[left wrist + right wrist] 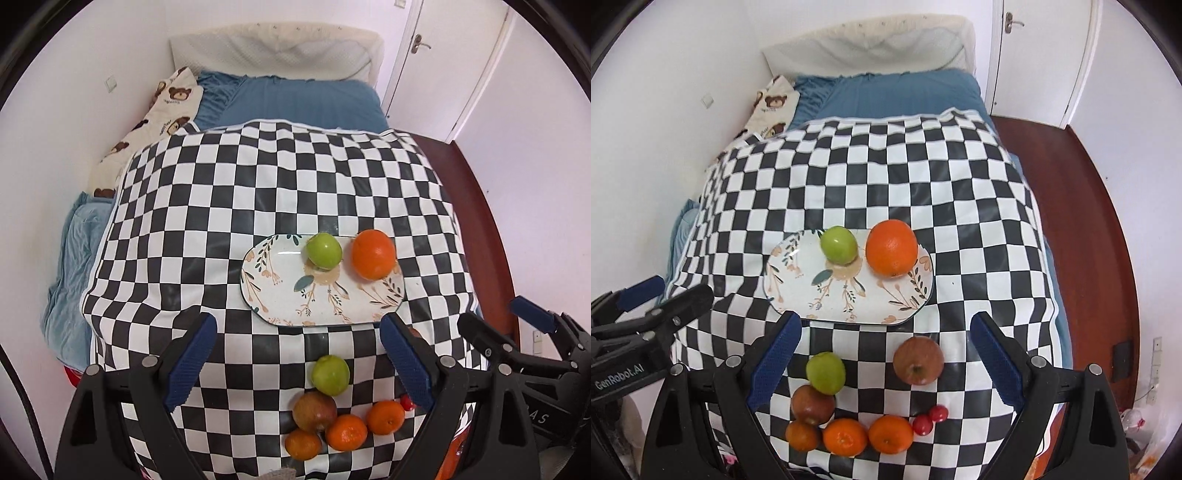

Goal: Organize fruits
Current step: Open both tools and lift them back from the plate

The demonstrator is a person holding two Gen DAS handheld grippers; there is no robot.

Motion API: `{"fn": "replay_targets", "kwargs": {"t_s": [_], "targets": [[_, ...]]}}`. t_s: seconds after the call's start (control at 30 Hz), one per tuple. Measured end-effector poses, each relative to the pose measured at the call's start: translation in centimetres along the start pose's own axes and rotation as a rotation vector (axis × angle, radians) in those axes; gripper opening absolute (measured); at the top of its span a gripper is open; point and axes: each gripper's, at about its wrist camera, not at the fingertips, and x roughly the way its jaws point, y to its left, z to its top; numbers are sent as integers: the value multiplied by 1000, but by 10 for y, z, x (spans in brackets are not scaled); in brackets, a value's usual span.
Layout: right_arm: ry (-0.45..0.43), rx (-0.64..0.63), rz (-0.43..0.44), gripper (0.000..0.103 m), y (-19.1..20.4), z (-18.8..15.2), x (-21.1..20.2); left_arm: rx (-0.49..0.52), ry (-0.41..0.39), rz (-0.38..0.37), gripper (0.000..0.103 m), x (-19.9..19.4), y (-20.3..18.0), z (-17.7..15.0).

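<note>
Both tools hang empty above the black-and-white checked cloth (923, 177), jaws spread wide. Nearest beneath the right gripper (886, 354) lie three small orange mandarins (846, 436) in a row touching one another, two tiny red cherry tomatoes (929, 419) at their right end and a dark red apple (812, 404) at their left. Just beyond that apple sits a smooth green apple (826, 372), which also lies between the fingers of the left gripper (299, 362). A second red apple (918, 360) lies alone between the right tool's fingers. Farther ahead the oval floral ceramic plate (798, 295) holds another green apple (839, 245) and a large orange (892, 247).

The apples look firm and waxy, likely to roll; pinching across the widest middle seems safest. The tomatoes are probably soft, needing a light squeeze.
</note>
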Motion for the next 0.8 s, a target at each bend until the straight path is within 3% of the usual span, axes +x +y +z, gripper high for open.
{"fn": "replay_targets", "kwargs": {"t_s": [0.43, 0.57, 0.8], "targets": [[-97, 79, 16, 95, -3, -38, -47, 26, -65, 5, 90, -27, -8, -30], [-93, 105, 27, 100, -10, -44, -41, 15, -66, 18, 101, -22, -8, -34], [-30, 148, 6, 100, -38, -51, 0, -12, 18, 66, 102, 22, -3, -39]]}}
